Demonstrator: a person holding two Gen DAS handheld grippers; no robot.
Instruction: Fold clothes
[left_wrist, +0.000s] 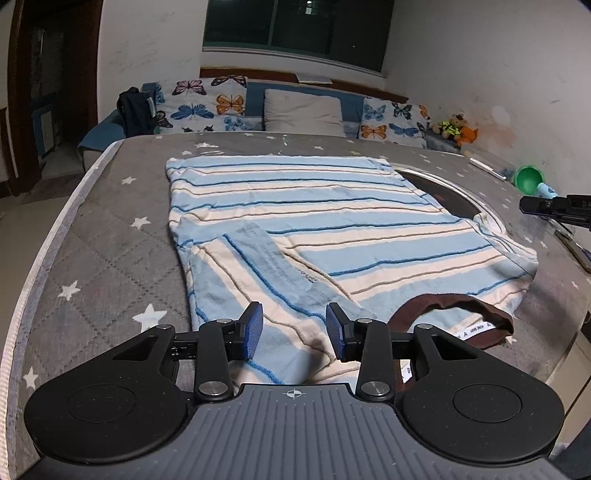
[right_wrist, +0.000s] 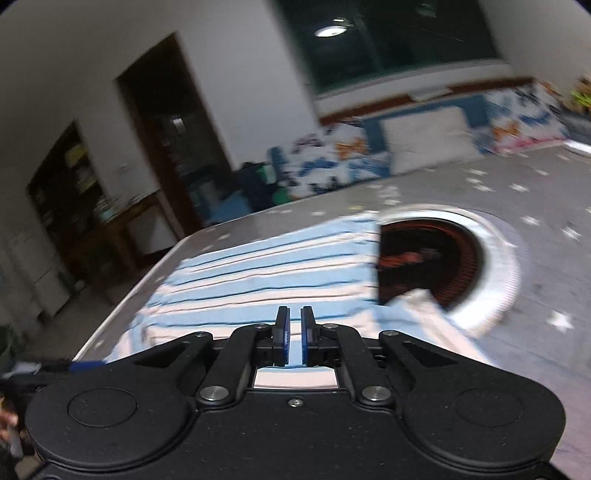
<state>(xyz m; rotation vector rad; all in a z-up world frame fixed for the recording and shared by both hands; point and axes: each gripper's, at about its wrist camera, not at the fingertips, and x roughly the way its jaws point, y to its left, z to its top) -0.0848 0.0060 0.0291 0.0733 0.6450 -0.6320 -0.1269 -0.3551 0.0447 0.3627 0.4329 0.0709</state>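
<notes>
A blue-and-cream striped shirt (left_wrist: 295, 221) lies flat on a grey star-patterned table cover (left_wrist: 110, 229), its brown collar (left_wrist: 454, 310) near me and one sleeve folded in over the body. My left gripper (left_wrist: 294, 317) is open and empty, just above the shirt's near shoulder. My right gripper (right_wrist: 295, 325) has its jaws nearly closed with a thin gap and nothing between them; it hovers over the shirt (right_wrist: 266, 273), whose view is motion-blurred. The right gripper also shows at the right edge of the left wrist view (left_wrist: 524, 204).
A round recessed burner (right_wrist: 436, 258) with a metal ring sits in the table, partly under the shirt. A green funnel (left_wrist: 530, 179) lies at the far right. Butterfly-print cushions (left_wrist: 207, 107) and a sofa stand behind the table. A doorway (right_wrist: 166, 147) is on the left.
</notes>
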